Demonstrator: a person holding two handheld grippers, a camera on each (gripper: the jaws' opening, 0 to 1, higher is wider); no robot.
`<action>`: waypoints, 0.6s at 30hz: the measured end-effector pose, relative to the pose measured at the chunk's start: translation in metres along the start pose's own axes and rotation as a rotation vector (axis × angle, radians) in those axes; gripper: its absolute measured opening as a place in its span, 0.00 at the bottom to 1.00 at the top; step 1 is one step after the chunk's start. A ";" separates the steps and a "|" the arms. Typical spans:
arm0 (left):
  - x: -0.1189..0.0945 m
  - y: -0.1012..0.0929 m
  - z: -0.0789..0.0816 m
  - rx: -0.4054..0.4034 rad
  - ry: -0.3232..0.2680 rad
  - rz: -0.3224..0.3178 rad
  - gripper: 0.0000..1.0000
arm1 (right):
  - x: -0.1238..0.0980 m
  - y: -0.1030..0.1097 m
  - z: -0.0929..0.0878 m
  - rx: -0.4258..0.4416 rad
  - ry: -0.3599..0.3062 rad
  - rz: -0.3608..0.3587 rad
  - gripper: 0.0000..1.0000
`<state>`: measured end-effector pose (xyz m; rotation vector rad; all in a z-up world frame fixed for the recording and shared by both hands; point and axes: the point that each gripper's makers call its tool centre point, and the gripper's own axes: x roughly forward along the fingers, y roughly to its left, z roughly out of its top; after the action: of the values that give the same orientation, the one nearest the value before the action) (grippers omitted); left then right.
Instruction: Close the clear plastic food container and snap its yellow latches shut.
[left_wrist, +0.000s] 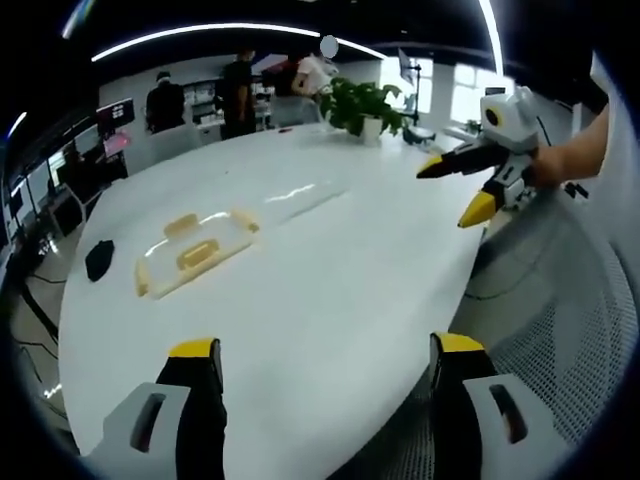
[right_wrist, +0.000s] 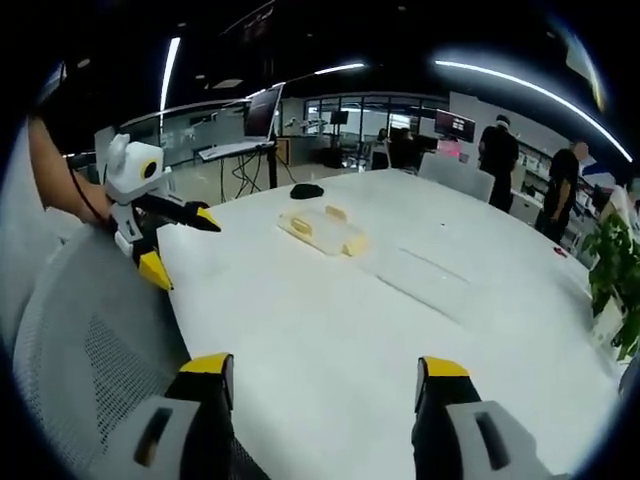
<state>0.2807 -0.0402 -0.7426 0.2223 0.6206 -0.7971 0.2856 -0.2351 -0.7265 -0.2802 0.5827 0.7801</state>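
Two grippers hover with jaws spread wide and empty: the left gripper (left_wrist: 325, 350) over the near edge of the white table (left_wrist: 330, 280), the right gripper (right_wrist: 325, 372) likewise. Farther out, at ten o'clock in the left gripper view, the clear food container (left_wrist: 195, 250) with yellow latches lies on the table, well apart from both. Beyond it, a potted plant (left_wrist: 365, 108) stands at the far edge.
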 end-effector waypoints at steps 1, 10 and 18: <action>0.000 0.001 0.000 -0.003 -0.002 0.004 0.84 | 0.000 0.002 0.001 -0.002 -0.005 0.010 0.73; -0.004 0.003 0.009 0.006 -0.032 0.018 0.78 | -0.001 0.002 0.010 -0.037 -0.029 -0.004 0.73; -0.002 -0.004 0.014 0.030 -0.040 -0.012 0.79 | 0.000 0.000 0.005 -0.047 0.008 -0.012 0.73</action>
<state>0.2828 -0.0472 -0.7298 0.2297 0.5734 -0.8208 0.2877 -0.2333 -0.7229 -0.3299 0.5708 0.7820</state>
